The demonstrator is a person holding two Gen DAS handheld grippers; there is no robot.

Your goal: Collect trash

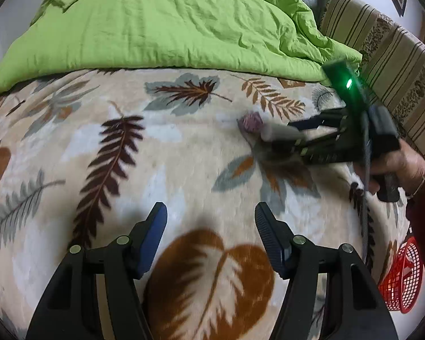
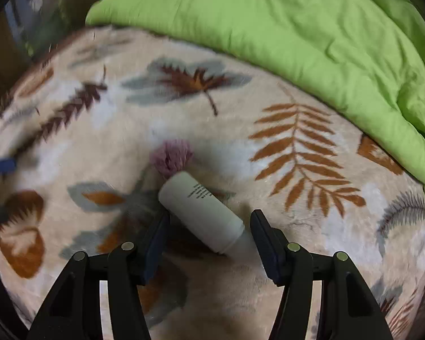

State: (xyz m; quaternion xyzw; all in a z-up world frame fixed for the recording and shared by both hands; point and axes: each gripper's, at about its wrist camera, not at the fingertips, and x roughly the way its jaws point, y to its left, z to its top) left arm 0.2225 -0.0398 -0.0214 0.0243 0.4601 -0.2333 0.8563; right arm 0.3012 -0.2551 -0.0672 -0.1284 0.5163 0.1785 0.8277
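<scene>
Though printed, bottle (image 2: 201, 213) label unreadable

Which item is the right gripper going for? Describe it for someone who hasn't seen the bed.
On the leaf-print blanket, below the green duvet, lies a small white bottle on its side. It is smooth with tiny black print, unlike the fuzzy mauve ball touching its end.

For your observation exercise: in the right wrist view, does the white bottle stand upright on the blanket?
No. The white bottle lies on its side on the blanket, slanting between the open fingers of the right hand-held gripper.
</scene>
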